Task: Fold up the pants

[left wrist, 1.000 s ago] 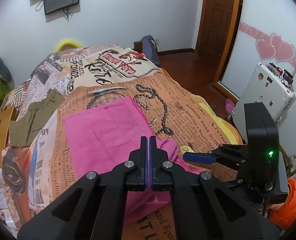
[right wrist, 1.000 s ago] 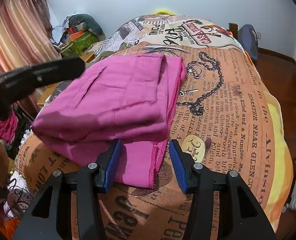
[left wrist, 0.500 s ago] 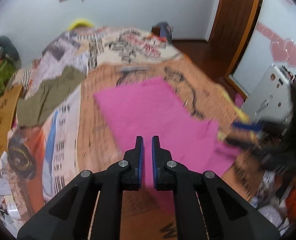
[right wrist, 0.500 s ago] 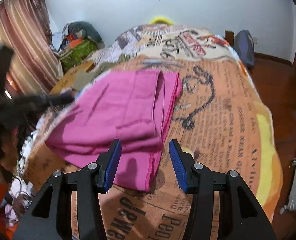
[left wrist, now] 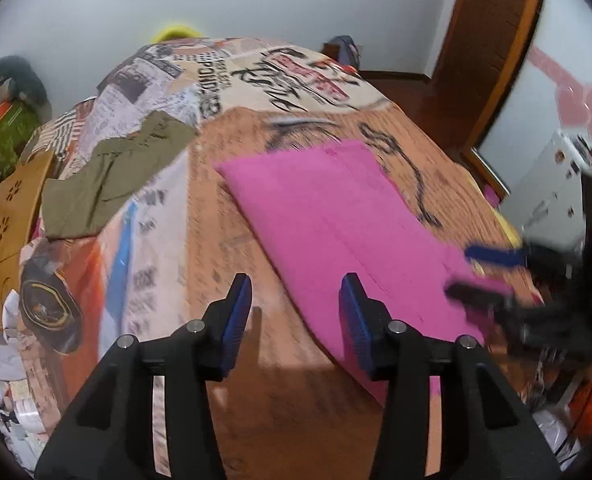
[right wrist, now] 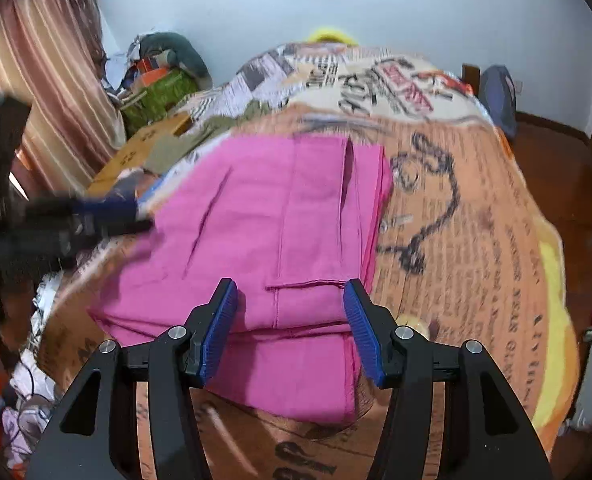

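Left gripper: jaws spread wide, holding nothing, poised over the bedspread just beside the left edge of the pink pants.

Right gripper: jaws spread wide, empty, straddling the near end of the pink pants from above; contact cannot be judged.

Pink pants: folded into a layered rectangle, flat on the newspaper-print bedspread, a lower layer protruding at the near edge.

Olive garment: crumpled, well apart to the left of the pants.
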`<action>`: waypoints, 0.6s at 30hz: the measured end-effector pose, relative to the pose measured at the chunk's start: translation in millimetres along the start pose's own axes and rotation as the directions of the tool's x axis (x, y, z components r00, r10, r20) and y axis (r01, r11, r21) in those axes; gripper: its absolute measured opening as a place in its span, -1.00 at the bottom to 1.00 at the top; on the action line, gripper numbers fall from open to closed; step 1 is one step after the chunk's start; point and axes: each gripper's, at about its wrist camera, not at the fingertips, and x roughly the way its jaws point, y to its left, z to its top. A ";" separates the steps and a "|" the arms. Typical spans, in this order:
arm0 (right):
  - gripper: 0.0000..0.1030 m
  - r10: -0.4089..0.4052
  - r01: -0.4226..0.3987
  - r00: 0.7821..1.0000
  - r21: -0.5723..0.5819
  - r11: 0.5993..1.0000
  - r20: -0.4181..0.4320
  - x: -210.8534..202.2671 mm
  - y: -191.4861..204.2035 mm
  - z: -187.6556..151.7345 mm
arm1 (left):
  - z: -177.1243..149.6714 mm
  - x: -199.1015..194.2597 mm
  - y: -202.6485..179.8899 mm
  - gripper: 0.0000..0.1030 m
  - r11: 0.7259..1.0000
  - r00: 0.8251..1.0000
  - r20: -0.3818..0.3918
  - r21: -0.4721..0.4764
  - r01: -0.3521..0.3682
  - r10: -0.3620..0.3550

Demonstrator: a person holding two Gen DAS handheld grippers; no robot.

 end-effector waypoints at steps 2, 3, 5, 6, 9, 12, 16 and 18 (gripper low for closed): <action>0.05 0.007 -0.007 1.000 -0.003 1.000 0.000 -1.7 -1.9 -0.9 | 14.6 6.8 12.8 -0.07 1.000 1.000 -0.002 -0.018 0.007 -0.008; 0.05 0.010 -0.010 1.000 -0.003 1.000 -0.004 -2.0 -3.1 -0.3 | 21.1 11.6 18.0 -0.07 1.000 1.000 -0.008 -0.027 0.006 -0.007; 0.06 0.014 -0.014 1.000 -0.004 1.000 -0.007 -2.2 -3.6 -0.5 | 36.5 27.4 30.1 -0.07 0.998 0.999 -0.034 -0.054 0.016 -0.018; 0.06 0.013 -0.013 1.000 -0.009 1.000 -0.006 -2.5 -2.9 -1.8 | 42.5 34.4 34.4 -0.07 0.997 0.999 -0.045 -0.071 0.026 -0.029; 0.06 0.014 -0.014 1.000 -0.015 1.000 -0.003 -1.6 -2.4 -2.9 | 59.7 60.4 48.9 -0.07 0.988 0.993 -0.084 -0.132 0.077 -0.088; 0.06 0.027 -0.027 1.000 -0.001 1.000 -0.002 -1.5 -4.7 -3.9 | 71.4 85.9 56.2 -0.07 0.978 0.982 -0.127 -0.172 0.117 -0.140; 0.07 0.039 -0.039 0.999 0.011 0.999 -0.005 -0.9 -7.7 -5.0 | 80.7 113.0 64.3 -0.07 0.969 0.969 -0.171 -0.206 0.140 -0.176; 0.07 0.047 -0.047 0.999 0.013 0.999 -0.007 -0.4 -9.7 -5.1 | 83.0 123.7 69.1 -0.07 0.958 0.960 -0.187 -0.237 0.164 -0.210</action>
